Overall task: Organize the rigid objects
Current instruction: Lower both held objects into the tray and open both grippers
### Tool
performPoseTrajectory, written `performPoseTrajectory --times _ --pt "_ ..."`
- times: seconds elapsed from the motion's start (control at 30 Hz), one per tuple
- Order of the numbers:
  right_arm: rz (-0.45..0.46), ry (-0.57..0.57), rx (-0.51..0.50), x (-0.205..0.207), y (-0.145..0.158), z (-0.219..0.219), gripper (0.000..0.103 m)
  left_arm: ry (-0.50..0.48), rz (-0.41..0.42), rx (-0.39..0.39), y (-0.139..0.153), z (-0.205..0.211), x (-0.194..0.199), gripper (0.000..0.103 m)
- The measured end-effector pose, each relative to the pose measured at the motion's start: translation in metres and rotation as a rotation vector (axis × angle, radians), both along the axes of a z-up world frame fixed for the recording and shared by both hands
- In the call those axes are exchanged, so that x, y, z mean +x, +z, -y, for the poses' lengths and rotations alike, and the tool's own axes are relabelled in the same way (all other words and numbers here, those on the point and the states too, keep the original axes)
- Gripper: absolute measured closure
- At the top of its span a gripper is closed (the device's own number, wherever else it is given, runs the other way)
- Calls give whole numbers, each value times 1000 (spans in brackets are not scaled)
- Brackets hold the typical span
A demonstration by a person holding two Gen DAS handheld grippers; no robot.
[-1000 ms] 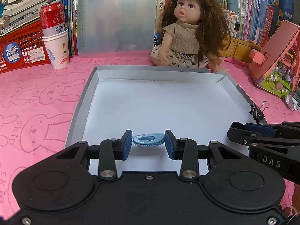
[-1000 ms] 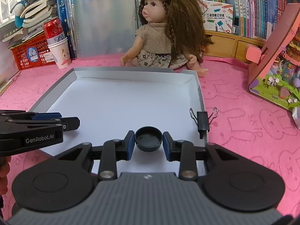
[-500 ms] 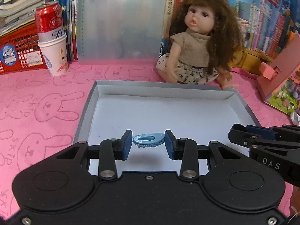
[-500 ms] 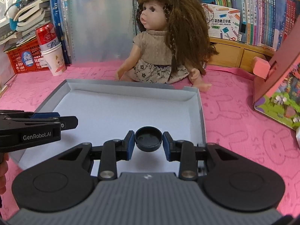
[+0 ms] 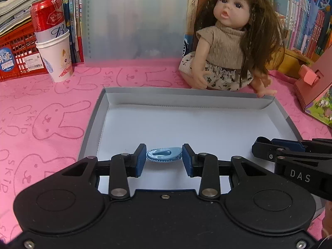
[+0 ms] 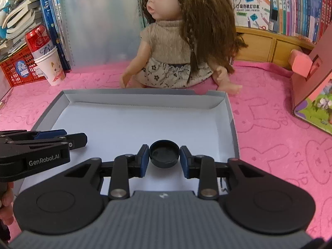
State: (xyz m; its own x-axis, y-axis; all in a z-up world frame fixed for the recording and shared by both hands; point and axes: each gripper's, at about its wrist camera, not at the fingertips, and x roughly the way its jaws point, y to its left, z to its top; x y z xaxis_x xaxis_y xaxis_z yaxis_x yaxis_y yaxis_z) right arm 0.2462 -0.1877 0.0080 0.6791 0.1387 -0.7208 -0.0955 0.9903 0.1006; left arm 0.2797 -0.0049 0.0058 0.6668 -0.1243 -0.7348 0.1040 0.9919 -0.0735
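My left gripper [image 5: 164, 158] is shut on a small blue hair clip [image 5: 164, 154], held above the near part of a shallow grey tray with a white floor [image 5: 186, 124]. My right gripper [image 6: 164, 157] is shut on a black round cap [image 6: 164, 154], open side up, above the same tray [image 6: 132, 122] near its right side. The right gripper's fingers show at the right edge of the left wrist view [image 5: 290, 149]. The left gripper's fingers show at the left of the right wrist view [image 6: 51, 139]. The tray holds nothing visible.
A doll [image 5: 228, 47] sits just behind the tray. A red can in a white paper cup [image 5: 51, 39], a red basket [image 5: 14, 58] and books stand at the back left. A pink toy house [image 6: 311, 78] stands to the right on the pink cloth [image 6: 280, 134].
Both grippers have drawn back toward the tray's near side and risen a little, each with its object still held. The binder clip by the tray's right edge has dropped out of sight.
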Motion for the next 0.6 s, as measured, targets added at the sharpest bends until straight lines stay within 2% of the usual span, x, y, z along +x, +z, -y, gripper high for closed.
performPoseTrajectory --times 0.6 --pt "8 13 -21 2 -2 -2 62 4 6 -1 -2 1 1 67"
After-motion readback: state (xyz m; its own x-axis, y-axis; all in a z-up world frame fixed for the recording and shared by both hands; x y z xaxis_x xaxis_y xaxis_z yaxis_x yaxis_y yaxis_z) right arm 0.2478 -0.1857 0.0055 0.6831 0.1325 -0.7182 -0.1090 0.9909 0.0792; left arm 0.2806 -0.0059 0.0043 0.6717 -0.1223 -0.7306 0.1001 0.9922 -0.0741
